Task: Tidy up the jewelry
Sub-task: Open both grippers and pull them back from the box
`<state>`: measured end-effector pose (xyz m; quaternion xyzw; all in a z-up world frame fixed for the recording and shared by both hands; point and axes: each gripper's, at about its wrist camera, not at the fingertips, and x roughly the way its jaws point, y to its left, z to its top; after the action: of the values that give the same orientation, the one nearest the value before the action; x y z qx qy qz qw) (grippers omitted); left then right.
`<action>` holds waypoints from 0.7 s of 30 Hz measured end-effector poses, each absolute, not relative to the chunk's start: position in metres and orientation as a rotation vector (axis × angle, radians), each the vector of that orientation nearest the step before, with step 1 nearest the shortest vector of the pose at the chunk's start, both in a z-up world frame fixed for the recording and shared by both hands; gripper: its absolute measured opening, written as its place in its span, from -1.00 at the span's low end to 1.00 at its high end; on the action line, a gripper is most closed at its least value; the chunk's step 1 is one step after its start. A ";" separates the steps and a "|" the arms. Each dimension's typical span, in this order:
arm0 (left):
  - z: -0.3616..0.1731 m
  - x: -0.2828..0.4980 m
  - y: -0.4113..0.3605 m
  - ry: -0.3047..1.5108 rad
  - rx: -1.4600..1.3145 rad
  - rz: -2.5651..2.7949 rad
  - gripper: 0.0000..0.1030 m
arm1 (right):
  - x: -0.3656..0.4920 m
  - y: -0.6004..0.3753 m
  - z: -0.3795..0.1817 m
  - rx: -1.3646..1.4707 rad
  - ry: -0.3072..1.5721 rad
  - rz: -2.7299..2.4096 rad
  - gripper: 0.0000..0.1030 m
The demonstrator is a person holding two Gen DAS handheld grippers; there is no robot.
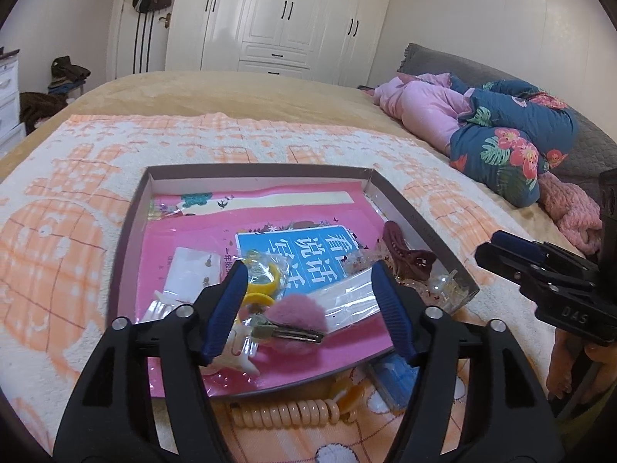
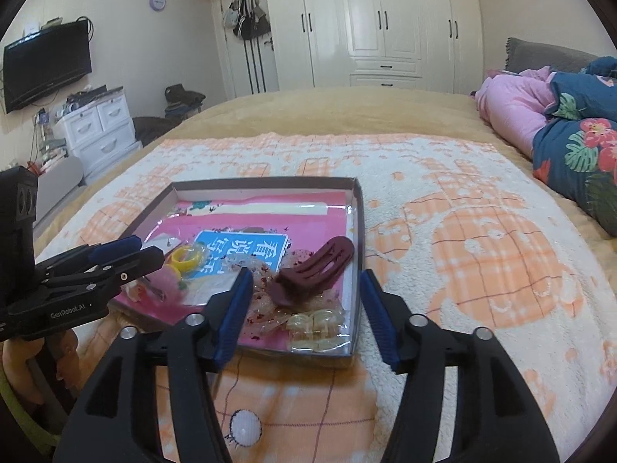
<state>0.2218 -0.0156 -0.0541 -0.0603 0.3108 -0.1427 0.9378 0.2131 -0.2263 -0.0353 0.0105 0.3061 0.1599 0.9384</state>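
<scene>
Gaping fingers [image 1: 227, 308] straddle pompom clip [image 1: 297, 318], untouched.

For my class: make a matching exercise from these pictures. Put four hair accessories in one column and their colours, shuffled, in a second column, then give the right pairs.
Things:
1. claw clip
2. pom-pom hair clip
3. spiral hair tie
4. ring

Colours:
A. yellow
B. dark maroon
C. peach
D. pink

Pairs: 1-B, 2-D, 3-C, 4-A
</scene>
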 end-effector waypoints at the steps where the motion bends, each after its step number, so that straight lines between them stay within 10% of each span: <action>1: -0.052 0.220 -0.014 0.628 -0.127 -0.289 0.20 | 0.211 -0.227 -0.034 0.021 0.621 0.326 0.13; 12: -0.034 0.188 -0.005 0.570 -0.127 -0.255 0.72 | 0.184 -0.223 -0.023 -0.006 0.586 0.337 0.30; 21: -0.032 0.168 0.008 0.557 -0.137 -0.211 0.77 | 0.168 -0.205 -0.024 -0.032 0.593 0.378 0.33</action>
<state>0.1675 0.0083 -0.0323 -0.0675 0.2742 -0.1037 0.9537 0.1680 -0.2054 -0.0238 -0.0157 0.2906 0.1850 0.9387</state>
